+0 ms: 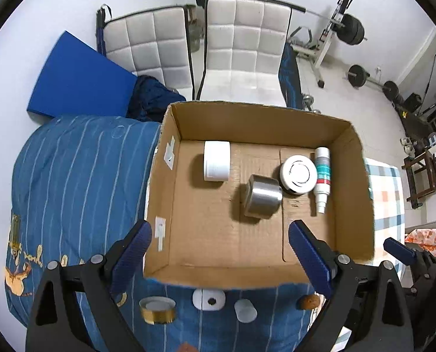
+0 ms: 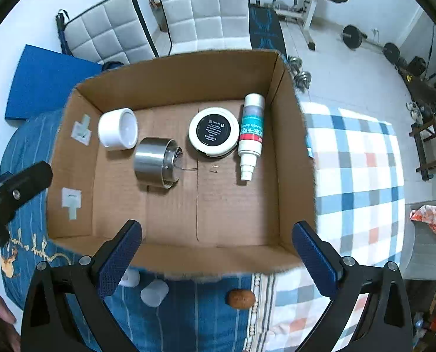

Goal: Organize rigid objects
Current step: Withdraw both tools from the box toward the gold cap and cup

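Observation:
An open cardboard box (image 1: 165,193) (image 2: 71,158) sits on the bed. Inside lie a white cup (image 1: 217,165) (image 2: 118,129), a steel cylinder (image 1: 262,196) (image 2: 156,161), a round white tin (image 1: 298,174) (image 2: 213,131) and a white spray bottle (image 1: 322,176) (image 2: 250,135). In front of the box on the bedding lie a gold tape roll (image 1: 157,310), a white holder (image 1: 209,299) (image 2: 129,278), a small white cup (image 1: 245,310) (image 2: 154,292) and a brown nut-like object (image 1: 308,302) (image 2: 241,299). My left gripper (image 1: 219,252) and right gripper (image 2: 216,249) hover open and empty above the box's near edge.
The bed has a blue striped cover (image 1: 77,176) and a checked sheet (image 2: 355,176). Two white padded chairs (image 1: 241,47) stand behind the box, with a blue mat (image 1: 80,79) to the left and gym weights (image 1: 353,29) at the back right.

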`<move>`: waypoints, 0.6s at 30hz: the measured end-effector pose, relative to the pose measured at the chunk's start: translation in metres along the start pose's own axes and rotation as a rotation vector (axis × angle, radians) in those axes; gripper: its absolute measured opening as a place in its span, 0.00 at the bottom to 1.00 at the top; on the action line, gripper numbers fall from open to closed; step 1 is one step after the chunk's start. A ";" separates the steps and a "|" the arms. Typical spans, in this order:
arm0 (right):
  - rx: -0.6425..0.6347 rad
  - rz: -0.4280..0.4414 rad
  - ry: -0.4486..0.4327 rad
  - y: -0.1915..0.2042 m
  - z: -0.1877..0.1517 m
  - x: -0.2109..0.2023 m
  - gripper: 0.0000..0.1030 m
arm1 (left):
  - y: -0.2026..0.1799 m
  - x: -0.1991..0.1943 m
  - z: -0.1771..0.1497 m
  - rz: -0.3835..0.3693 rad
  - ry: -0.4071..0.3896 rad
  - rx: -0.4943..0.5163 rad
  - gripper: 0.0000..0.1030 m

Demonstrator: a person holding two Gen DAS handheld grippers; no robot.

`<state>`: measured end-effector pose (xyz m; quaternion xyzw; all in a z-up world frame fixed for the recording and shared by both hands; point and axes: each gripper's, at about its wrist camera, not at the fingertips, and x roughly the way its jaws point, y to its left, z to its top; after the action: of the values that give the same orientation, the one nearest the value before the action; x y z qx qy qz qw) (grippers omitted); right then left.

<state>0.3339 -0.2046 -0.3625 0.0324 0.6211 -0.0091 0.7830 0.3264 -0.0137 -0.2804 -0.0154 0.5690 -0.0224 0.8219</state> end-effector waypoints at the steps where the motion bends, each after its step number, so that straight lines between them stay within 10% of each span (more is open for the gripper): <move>1: 0.001 -0.001 -0.009 0.000 -0.003 -0.008 1.00 | -0.001 -0.009 -0.005 0.001 -0.019 0.000 0.93; 18: -0.037 0.026 -0.134 -0.001 -0.043 -0.096 1.00 | 0.001 -0.072 -0.042 -0.018 -0.096 0.009 0.93</move>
<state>0.2702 -0.2052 -0.2785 0.0254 0.5668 0.0102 0.8234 0.2614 -0.0092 -0.2279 -0.0179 0.5287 -0.0314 0.8481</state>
